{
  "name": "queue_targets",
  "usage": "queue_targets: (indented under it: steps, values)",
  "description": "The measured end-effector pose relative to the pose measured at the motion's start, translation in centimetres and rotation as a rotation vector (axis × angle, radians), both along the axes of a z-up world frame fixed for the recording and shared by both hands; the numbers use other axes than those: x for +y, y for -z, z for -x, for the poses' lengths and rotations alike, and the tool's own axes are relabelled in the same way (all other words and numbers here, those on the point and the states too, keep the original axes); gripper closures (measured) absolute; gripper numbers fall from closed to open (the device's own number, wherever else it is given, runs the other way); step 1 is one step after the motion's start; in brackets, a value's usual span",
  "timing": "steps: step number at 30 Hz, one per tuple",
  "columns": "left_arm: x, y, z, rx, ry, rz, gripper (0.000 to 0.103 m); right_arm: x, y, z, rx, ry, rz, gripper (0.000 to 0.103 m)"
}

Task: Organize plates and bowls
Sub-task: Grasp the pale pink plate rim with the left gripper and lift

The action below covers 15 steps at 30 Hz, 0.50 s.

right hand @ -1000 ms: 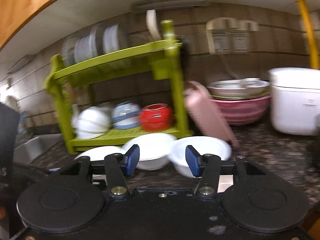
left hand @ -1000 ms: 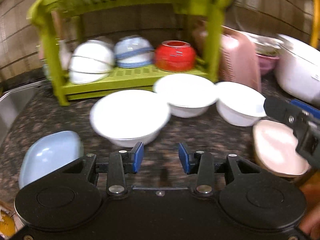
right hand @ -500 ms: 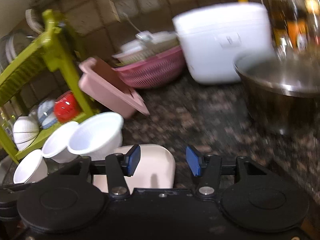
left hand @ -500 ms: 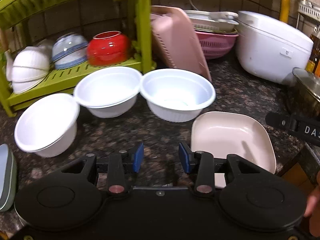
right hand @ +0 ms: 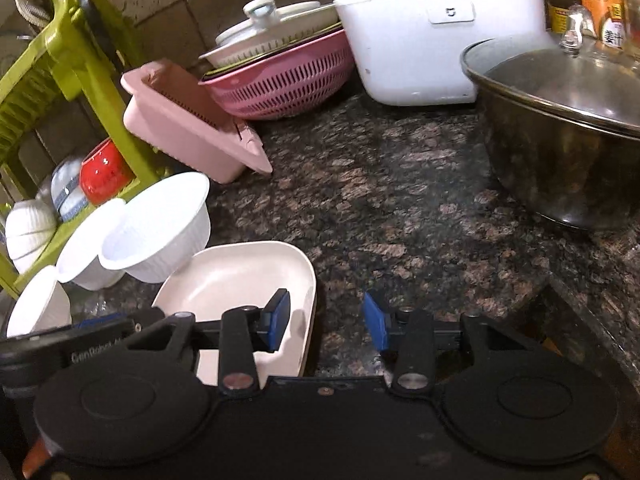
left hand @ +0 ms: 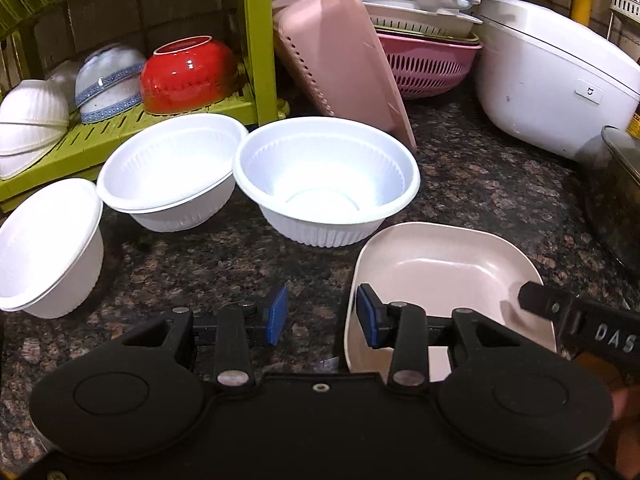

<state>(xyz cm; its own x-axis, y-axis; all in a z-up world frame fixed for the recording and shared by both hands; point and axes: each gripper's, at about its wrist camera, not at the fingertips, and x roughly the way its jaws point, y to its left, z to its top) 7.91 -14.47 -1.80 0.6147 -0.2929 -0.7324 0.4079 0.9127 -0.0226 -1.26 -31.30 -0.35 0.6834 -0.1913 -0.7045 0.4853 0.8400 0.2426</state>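
A pale pink square plate (left hand: 440, 276) lies on the dark granite counter, right of three white plastic bowls (left hand: 328, 184), (left hand: 172, 172), (left hand: 44, 248). My left gripper (left hand: 322, 314) is open and low at the plate's left rim, its right finger over that rim. My right gripper (right hand: 326, 318) is also open. It straddles the right rim of the plate (right hand: 240, 276), with its left finger above the plate's inside. Neither holds anything. A red bowl (left hand: 188, 76), a blue-banded bowl (left hand: 108, 80) and a white ribbed bowl (left hand: 28, 120) lie tipped on the green rack (left hand: 256, 40).
A pink rectangular basket (left hand: 336, 52) leans on the rack. Behind it are a pink colander (right hand: 280, 80) with a lidded white dish and a white rice cooker (right hand: 420, 28). A steel pot (right hand: 560, 140) with a glass lid stands at right, near the counter's edge (right hand: 580, 312).
Both views have swung right, away from the rack and toward the pink plate. Both grippers have come down to the plate's opposite rims and have stayed open.
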Motion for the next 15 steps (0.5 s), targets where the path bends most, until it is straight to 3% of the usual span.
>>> queue_targets:
  steps: [7, 8, 11, 15]
  values:
    - [-1.1, 0.4, -0.5, 0.022, 0.033, 0.002, 0.055, 0.9, 0.3, -0.6, 0.029, -0.033, 0.048, 0.067]
    - [-1.2, 0.5, -0.6, 0.031, 0.038, 0.002, 0.056, 1.1, 0.3, -0.7, 0.033, -0.039, 0.061, 0.073]
    - [-1.2, 0.8, -0.7, 0.062, 0.046, 0.008, 0.063, 1.5, 0.4, -0.8, 0.039, -0.064, 0.073, 0.085]
    - [-0.7, 0.7, -0.4, 0.064, 0.047, 0.009, 0.08, 2.6, 0.3, -0.7, 0.041, -0.119, 0.077, 0.088]
